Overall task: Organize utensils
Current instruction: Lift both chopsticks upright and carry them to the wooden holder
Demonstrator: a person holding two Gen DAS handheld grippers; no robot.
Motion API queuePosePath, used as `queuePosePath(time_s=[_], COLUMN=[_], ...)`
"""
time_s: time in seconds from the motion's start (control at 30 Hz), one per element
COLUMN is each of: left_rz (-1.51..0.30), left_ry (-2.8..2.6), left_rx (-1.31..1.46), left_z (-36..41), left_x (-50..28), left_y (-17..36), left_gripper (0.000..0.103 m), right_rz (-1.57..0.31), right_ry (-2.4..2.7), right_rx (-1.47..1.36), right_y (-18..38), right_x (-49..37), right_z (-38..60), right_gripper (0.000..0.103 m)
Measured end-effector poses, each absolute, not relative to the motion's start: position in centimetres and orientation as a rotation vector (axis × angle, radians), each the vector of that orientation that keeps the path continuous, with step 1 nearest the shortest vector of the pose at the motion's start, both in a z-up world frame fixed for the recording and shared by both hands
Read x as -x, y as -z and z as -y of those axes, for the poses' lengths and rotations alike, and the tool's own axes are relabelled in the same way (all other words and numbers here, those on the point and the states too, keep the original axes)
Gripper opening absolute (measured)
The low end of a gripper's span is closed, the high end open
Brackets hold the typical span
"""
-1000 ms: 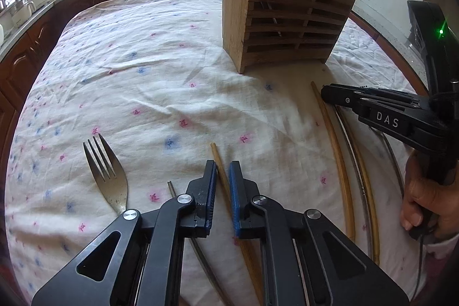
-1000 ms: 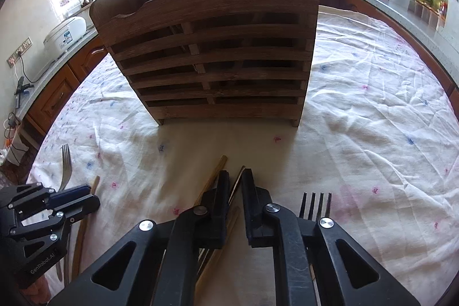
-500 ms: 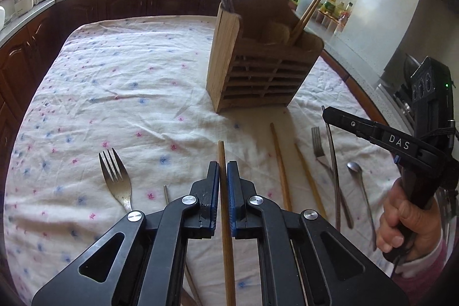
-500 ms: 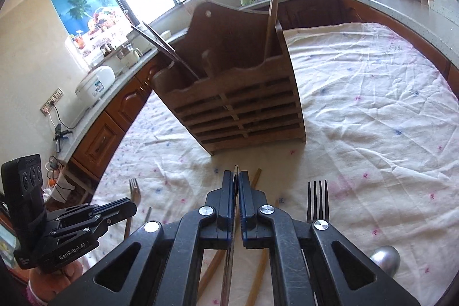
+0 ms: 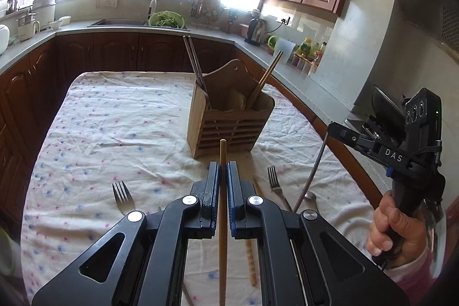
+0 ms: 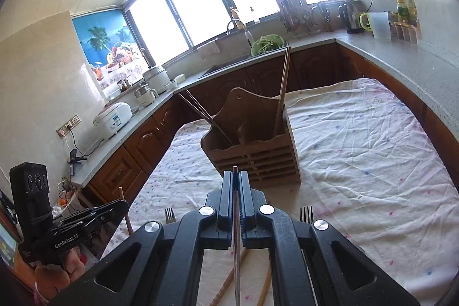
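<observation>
My left gripper (image 5: 223, 167) is shut on a wooden chopstick (image 5: 221, 220) and holds it lifted above the table. My right gripper (image 6: 235, 175) is shut on a thin metal chopstick (image 6: 236, 243), also lifted; it hangs from that gripper (image 5: 330, 128) in the left wrist view as a grey rod (image 5: 311, 177). The wooden utensil holder (image 5: 229, 125) stands ahead on the cloth (image 5: 114, 134), with dark chopsticks (image 5: 195, 62) at its left and a wooden one (image 5: 265, 76) at its right. It also shows in the right wrist view (image 6: 258, 145).
On the cloth lie a fork (image 5: 122, 195) at left, another fork (image 5: 275, 182), a spoon (image 5: 311, 197) and a wooden chopstick (image 5: 250, 254) at right. Kitchen counters (image 5: 143, 27) surround the table. My left gripper shows in the right wrist view (image 6: 86, 222).
Both grippers shut on their chopsticks and rose well above the table, drawing back from the holder. The chopsticks left the cloth.
</observation>
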State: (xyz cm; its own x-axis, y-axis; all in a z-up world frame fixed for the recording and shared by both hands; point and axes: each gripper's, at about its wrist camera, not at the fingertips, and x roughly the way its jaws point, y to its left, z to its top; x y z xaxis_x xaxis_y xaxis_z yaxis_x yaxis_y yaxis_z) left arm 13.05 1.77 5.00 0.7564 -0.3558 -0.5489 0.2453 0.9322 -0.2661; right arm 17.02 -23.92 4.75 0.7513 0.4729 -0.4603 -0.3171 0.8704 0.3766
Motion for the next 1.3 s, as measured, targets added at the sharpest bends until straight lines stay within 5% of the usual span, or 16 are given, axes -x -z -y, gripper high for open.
queuePosePath(time_s=[1.3], left_rz=[-0.496], left_ry=[0.284], left_rx=[0.233], left_z=[-3.6], left_x=[-11.9], left_y=[-8.4], left_gripper=[0.005], right_rz=[-0.463], right_ry=[-0.418], right_rx=[-0.258], right_y=[-8.6], right_x=[-14.9], right_z=[25.4], right_gripper=[0.003])
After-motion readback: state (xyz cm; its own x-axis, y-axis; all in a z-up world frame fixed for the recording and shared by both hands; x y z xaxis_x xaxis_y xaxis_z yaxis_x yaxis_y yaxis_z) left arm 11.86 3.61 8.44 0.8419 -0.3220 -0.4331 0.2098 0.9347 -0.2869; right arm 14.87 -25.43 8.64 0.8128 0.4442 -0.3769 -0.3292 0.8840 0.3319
